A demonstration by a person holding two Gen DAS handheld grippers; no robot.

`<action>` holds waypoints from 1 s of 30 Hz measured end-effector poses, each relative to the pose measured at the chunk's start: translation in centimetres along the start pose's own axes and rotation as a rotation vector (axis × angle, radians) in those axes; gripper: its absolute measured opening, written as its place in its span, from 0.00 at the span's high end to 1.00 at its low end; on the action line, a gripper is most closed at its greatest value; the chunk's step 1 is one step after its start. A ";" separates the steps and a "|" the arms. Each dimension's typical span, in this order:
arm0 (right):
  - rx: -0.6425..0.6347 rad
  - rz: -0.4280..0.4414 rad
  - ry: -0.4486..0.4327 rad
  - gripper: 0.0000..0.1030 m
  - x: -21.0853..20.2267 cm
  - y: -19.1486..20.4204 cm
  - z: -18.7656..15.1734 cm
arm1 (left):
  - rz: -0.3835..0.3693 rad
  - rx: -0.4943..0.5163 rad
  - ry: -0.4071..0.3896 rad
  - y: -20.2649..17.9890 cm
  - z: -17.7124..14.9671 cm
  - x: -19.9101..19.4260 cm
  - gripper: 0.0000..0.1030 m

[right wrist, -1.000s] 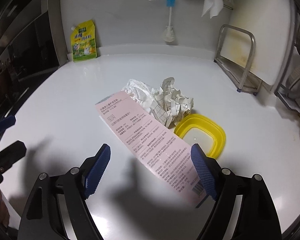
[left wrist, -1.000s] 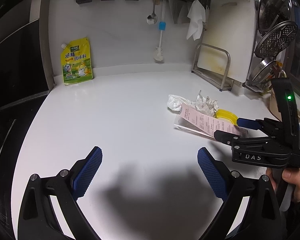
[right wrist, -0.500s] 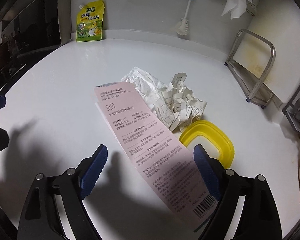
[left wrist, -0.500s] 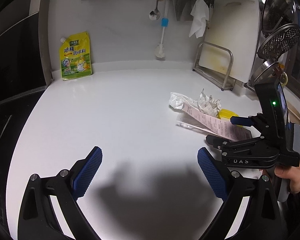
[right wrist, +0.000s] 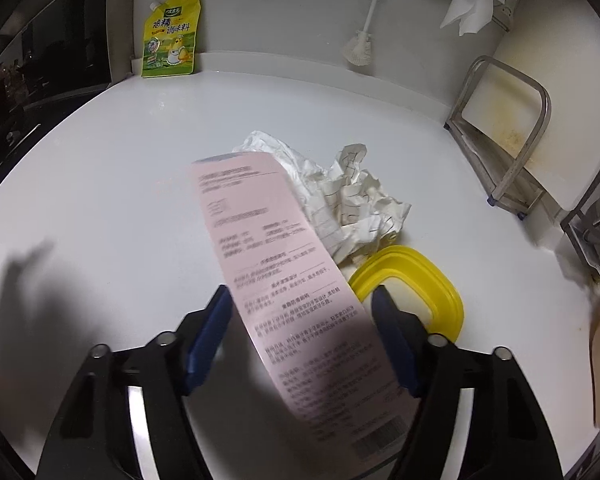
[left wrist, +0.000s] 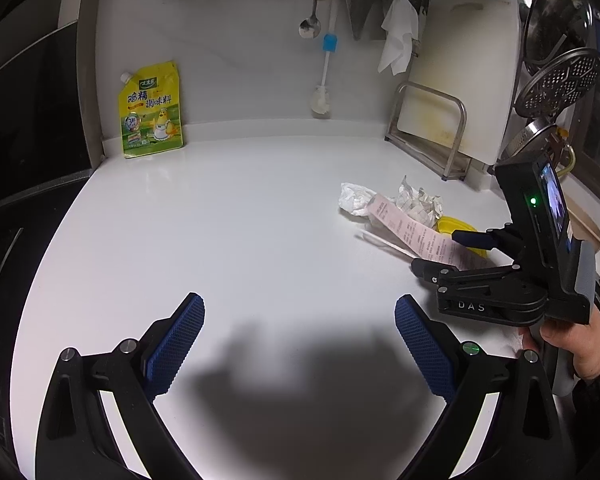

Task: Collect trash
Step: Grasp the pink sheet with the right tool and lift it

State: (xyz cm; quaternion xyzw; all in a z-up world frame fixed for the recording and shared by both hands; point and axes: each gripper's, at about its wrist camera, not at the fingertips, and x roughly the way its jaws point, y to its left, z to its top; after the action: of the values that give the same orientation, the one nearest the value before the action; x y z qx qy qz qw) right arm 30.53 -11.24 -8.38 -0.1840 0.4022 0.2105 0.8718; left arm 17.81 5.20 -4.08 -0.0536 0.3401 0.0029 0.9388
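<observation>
White kitchen counter [left wrist: 240, 220] ahead, and my right gripper [right wrist: 300, 320] is closing around the pink receipt [right wrist: 276, 264], which lies between the pads, not yet pinched. It rests over crumpled paper [right wrist: 356, 204] and a yellow lid [right wrist: 440, 288]. Light, floppy stuff; I'd pinch near its lower end. My left gripper [left wrist: 300, 340] hangs released, empty.

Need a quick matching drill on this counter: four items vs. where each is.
Items:
1 pink slip
2 yellow lid
3 yellow pouch
4 brush

Places:
A hanging on the back wall
B between the right gripper's fingers
C standing against the wall in the far left corner
D flat on the counter beside the crumpled paper

Pairs: 1-B, 2-D, 3-C, 4-A
</observation>
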 end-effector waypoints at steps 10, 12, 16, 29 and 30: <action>0.105 0.065 -0.100 0.45 -3.1 -0.7 -0.8 | -0.021 0.029 -0.010 -1.4 0.9 0.0 0.08; 0.140 0.067 -0.126 0.45 -4.2 -1.2 -1.0 | -0.027 0.037 -0.011 -1.8 1.2 0.2 0.08; 0.221 0.046 -0.173 0.45 -6.1 -3.0 -1.8 | -0.046 0.053 -0.014 -3.0 2.0 0.6 0.08; 0.492 -0.066 -0.226 0.45 -8.8 -11.0 -5.9 | -0.050 0.069 0.034 -6.5 5.5 6.2 0.08; 0.496 -0.060 -0.229 0.45 -8.9 -11.2 -6.1 | -0.034 0.066 0.036 -6.4 5.9 6.9 0.08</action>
State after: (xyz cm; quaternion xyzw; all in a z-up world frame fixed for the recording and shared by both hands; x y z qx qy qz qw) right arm 27.29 -25.63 -3.47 0.0484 0.3348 0.0992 0.9358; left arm 27.16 -0.76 -3.31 -0.0286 0.3557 -0.0253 0.9338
